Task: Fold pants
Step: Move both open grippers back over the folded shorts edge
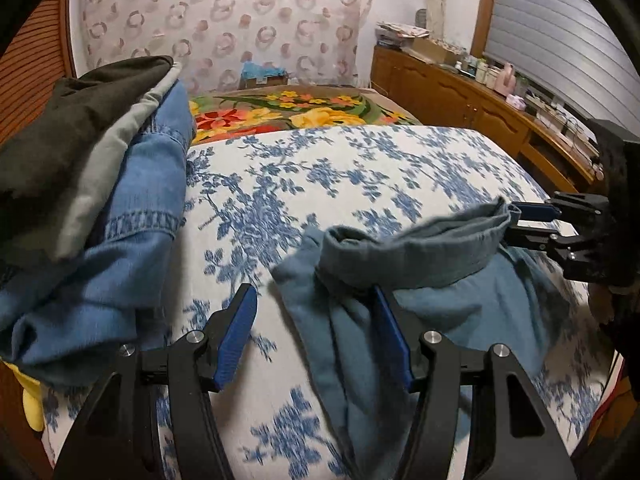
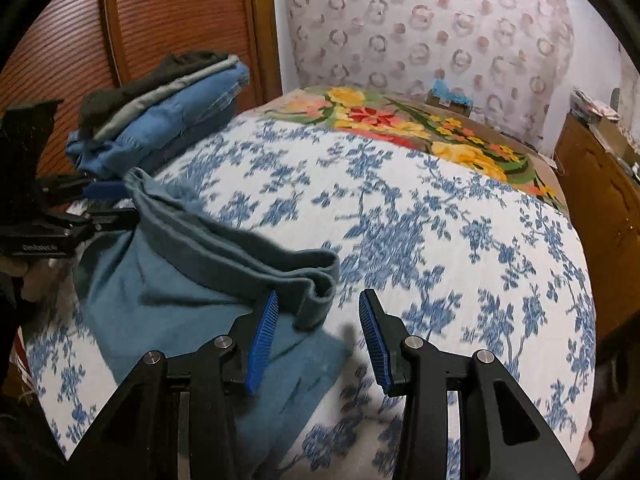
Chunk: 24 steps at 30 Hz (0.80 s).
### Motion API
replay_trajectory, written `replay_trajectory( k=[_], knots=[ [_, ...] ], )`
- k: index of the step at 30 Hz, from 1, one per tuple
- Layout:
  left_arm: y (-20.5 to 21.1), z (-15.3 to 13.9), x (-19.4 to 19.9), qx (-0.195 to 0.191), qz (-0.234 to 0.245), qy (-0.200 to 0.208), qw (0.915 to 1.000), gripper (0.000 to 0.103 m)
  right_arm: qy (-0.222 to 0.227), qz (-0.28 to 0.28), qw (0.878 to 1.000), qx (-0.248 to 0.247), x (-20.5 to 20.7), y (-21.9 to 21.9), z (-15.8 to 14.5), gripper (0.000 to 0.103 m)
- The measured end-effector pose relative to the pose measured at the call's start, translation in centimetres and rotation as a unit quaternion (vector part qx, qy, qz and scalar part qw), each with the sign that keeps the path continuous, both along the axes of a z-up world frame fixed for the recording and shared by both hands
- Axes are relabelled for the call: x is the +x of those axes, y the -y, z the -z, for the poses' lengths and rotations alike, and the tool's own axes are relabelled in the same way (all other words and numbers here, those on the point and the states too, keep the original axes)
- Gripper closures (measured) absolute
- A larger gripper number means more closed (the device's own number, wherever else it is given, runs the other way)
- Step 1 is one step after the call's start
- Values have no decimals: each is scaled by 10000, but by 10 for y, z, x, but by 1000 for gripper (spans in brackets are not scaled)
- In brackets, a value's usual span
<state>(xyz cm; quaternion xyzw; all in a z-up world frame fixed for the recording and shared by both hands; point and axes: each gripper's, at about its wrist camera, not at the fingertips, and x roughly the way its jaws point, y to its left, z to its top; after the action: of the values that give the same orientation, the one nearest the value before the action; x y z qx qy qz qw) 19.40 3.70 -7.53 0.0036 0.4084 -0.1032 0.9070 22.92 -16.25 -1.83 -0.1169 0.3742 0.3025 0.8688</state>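
Observation:
Teal pants (image 1: 440, 304) lie rumpled on the blue-flowered bedspread (image 1: 320, 168), their waistband (image 1: 408, 248) raised in a thick roll. My left gripper (image 1: 316, 336) is open; the waistband's near end wraps around its right finger, and cloth hangs in the gap without being pinched. In the right wrist view the pants (image 2: 172, 280) stretch from the left gripper (image 2: 120, 202) to my right gripper (image 2: 318, 338), which is open. The waistband (image 2: 240, 252) ends beside its left pad. The left wrist view shows the right gripper (image 1: 524, 224) at the waistband's far end.
A stack of folded clothes (image 1: 120, 160), jeans under grey and black pieces, sits at the bed's left edge (image 2: 160, 120). A bright floral blanket (image 2: 400, 120) covers the far end. A wooden dresser (image 1: 460, 92) lines the right side, and a slatted wooden door (image 2: 160, 12) stands behind the stack.

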Motion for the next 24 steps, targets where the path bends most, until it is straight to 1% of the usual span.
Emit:
replay_trajectory(
  k=[3,7,10,17,24],
  knots=[
    [-2,1,7,12,-111,2,9999,42,48,187,9998,-23,8,3,0,59],
    [-3,0,6,-27,-106,41,9999,42,-36,453,9989,83,17,7,0,59],
    [-2,-3,1,-71,-83,93,9999,42,-103,438,9988,190,15,9,-3,59],
    [8,-12,-23,-124,104,212,9996,42,-39,408,9986,325,-9,15,-15,59],
    [17,-17,-46,-140,203,283,9993,42,24,419,9985,339,-40,27,-20,59]
  ],
)
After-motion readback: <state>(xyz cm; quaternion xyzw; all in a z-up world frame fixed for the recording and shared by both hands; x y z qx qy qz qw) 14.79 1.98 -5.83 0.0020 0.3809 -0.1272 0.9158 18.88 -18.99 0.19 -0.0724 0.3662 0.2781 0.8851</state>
